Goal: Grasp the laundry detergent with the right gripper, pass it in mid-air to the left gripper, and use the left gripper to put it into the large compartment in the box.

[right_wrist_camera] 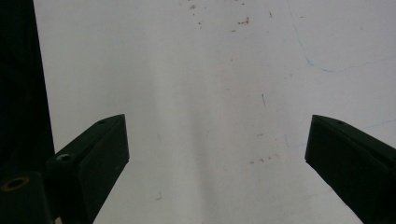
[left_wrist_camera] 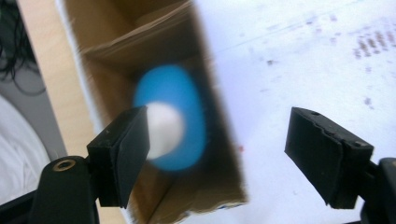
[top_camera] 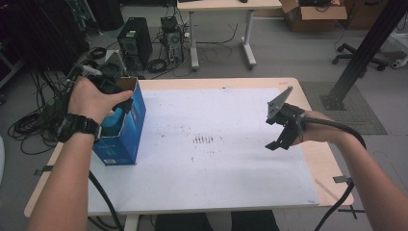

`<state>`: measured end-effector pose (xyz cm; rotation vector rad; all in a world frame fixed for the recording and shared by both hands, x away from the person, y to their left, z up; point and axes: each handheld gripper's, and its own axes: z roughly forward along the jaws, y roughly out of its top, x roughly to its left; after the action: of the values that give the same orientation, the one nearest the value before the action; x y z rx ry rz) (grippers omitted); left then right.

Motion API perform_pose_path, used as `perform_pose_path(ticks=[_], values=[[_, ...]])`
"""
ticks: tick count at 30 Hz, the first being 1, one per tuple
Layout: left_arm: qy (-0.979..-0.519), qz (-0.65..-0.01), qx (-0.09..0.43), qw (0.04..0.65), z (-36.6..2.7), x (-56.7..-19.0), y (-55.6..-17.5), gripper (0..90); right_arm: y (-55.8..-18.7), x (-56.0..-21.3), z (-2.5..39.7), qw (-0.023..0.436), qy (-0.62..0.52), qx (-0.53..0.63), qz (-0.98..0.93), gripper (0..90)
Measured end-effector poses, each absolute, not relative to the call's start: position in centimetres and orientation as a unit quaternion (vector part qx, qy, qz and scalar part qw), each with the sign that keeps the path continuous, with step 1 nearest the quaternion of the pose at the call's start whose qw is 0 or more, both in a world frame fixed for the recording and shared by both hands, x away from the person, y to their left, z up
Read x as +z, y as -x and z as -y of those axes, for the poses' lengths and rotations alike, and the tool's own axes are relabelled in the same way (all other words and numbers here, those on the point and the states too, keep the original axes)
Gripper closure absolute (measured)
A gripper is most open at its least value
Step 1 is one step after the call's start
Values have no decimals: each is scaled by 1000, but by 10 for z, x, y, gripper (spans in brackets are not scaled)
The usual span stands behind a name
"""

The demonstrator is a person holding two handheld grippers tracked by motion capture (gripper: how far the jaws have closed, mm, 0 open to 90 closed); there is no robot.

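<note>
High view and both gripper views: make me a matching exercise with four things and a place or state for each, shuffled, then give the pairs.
Things
1. blue box
2. blue and white object
3. left gripper
4. right gripper

Places or states
A. open above the bare white sheet, near the table's right side
B. lying inside the open box
C. standing at the table's left edge, top open
D. open over the mouth of the box

Pairs: 1-C, 2-B, 3-D, 4-A
</note>
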<state>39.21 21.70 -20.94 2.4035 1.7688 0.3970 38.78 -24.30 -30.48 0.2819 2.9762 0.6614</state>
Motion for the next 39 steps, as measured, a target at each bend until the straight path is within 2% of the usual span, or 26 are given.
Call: perform_pose_path(ticks=[18,31,39], values=[[-875,-462,106,96,-132,-234,-394,108,-384,-302,246,37,-95,215,-971,60],[-903,-410,79,102,-100,-257,-392,48,-382,-302,250,27,-99,228,-968,37],[-910,-394,66,108,-89,-263,-391,47,-382,-303,252,25,-103,228,-968,34]])
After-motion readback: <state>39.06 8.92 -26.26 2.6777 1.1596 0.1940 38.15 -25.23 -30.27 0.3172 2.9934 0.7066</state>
